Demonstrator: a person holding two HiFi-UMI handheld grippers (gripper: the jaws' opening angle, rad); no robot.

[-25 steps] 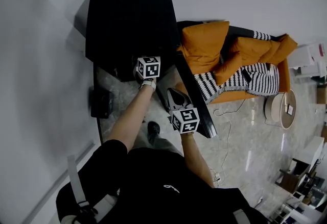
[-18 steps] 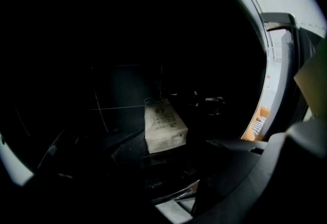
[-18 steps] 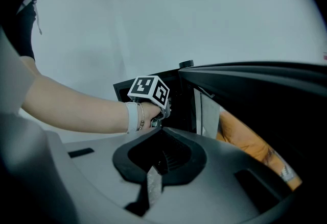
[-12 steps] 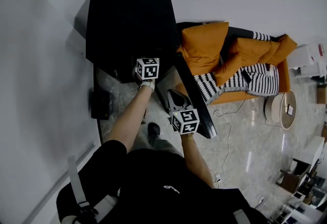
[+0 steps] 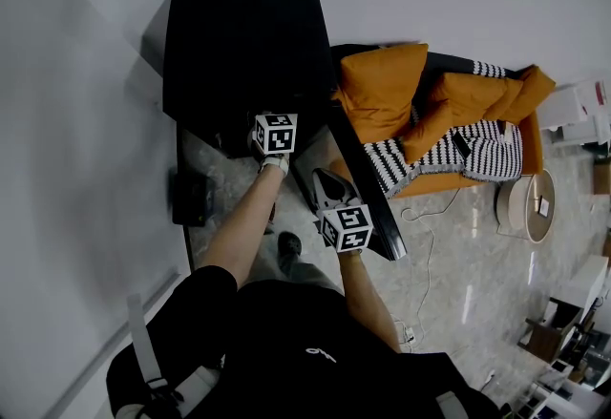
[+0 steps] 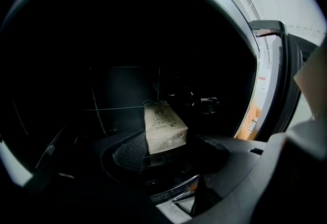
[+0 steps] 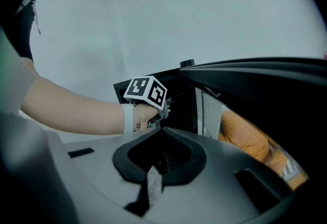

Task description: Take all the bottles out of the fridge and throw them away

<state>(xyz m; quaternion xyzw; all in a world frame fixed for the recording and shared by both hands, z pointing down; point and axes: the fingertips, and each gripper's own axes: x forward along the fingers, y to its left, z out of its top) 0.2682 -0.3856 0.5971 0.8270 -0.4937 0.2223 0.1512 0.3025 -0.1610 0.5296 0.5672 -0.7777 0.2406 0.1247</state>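
The black fridge (image 5: 239,35) stands open, its door (image 5: 368,188) swung out to the right. My left gripper (image 6: 166,149) reaches into the dark inside; in the head view only its marker cube (image 5: 277,133) shows at the fridge mouth. Between its jaws sits a pale printed carton-like pack (image 6: 163,128), tilted, with both pads against its lower end. No bottle can be made out in the dark. My right gripper (image 7: 153,182) is shut with nothing in it and hangs just outside, next to the door's inner face (image 7: 209,113); its cube (image 5: 346,226) lies below the left one.
An orange sofa (image 5: 382,83) with a striped throw (image 5: 458,150) stands right behind the door. A round side table (image 5: 530,205) is further right. A cable (image 5: 420,245) runs over the marble floor, and a dark box (image 5: 191,196) sits on the floor left of the fridge.
Almost nothing: the whole head view has drifted slightly downward, and both grippers keep their places at the fridge.
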